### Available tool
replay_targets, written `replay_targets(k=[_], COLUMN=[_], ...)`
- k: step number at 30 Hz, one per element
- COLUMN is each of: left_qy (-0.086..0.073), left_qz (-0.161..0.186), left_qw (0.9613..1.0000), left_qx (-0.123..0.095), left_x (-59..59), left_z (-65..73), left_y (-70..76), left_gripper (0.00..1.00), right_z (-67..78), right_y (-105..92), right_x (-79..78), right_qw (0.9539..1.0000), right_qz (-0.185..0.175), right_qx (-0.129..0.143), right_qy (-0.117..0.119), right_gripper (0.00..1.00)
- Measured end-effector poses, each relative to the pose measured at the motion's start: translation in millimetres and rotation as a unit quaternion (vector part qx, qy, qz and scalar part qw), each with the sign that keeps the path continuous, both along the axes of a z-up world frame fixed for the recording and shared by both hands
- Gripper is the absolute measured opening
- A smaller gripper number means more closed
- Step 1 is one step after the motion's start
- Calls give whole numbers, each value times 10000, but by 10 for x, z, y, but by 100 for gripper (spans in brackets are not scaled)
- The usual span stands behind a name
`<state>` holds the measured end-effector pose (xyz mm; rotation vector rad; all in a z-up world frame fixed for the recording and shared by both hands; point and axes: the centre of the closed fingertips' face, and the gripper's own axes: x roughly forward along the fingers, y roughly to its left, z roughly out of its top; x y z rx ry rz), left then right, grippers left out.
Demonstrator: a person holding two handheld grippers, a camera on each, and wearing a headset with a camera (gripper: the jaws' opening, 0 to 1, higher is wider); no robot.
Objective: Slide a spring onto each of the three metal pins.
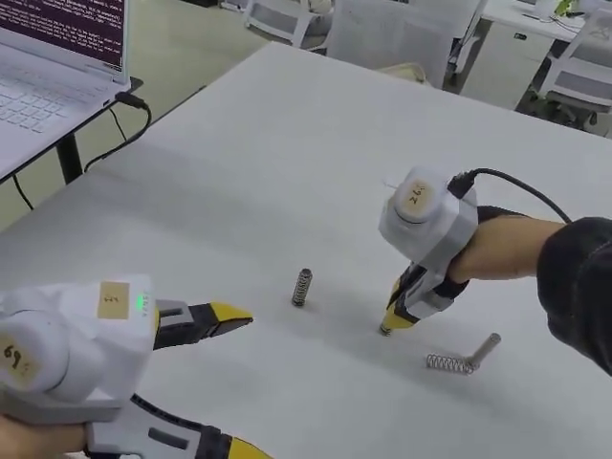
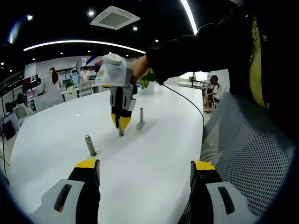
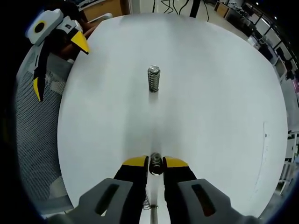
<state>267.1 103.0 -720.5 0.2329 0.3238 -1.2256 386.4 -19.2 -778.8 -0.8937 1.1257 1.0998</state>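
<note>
Workbench, mid-task: a person's right gripper point(image 1: 390, 325) points down at the white bench point(image 1: 287, 143). Its yellow-tipped jaws are drawn almost together on a short spring point(image 3: 155, 164) that stands on end with its foot on the bench top. Whether a pin sits inside that coil cannot be told.

Straight ahead of the right gripper, well apart from its jaws, a sprung pin point(image 3: 153, 78) stands upright and alone on the bench, its spring already slid on.

Just behind the right gripper, on the side of the person's dark sleeve point(image 1: 574, 277), a bare pin point(image 1: 486, 349) and a loose spring point(image 1: 446, 362) lie on their sides. They meet end to end at an angle, touching or very nearly so.

The left gripper point(image 2: 145, 164) hovers low over the bench with its jaws spread wide and nothing between them, aimed toward the right gripper. The sprung pin stands ahead of the left gripper and a little to the left of its line, between the two grippers.

An open laptop point(image 1: 48, 67) sits on a separate stand well beyond the left gripper, a black cable trailing from its side.
</note>
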Motion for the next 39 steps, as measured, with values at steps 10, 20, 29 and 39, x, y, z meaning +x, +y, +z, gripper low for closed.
replay_targets(k=[10,20,29,39], left_qy=[6,2,-3,-7], left_qz=[1,-18,-65,-129], left_qw=[10000,10000,10000,9999], left_qx=[-20,-10,-16,-22], left_x=[8,7,12,13], left_z=[6,9,33,56], left_y=[-2,-16,-63,-135], left_gripper=[76,76,76,76], right_z=[32,82,200,327], right_y=[12,-23,-58,-126], right_x=[-3,1,16,47], right_qw=[10000,9997,9985,9960], right_qz=[42,-53,-154,-316], right_qx=[74,218,444,690], right_qy=[-39,-87,-263,-475], right_gripper=[21,38,50,55])
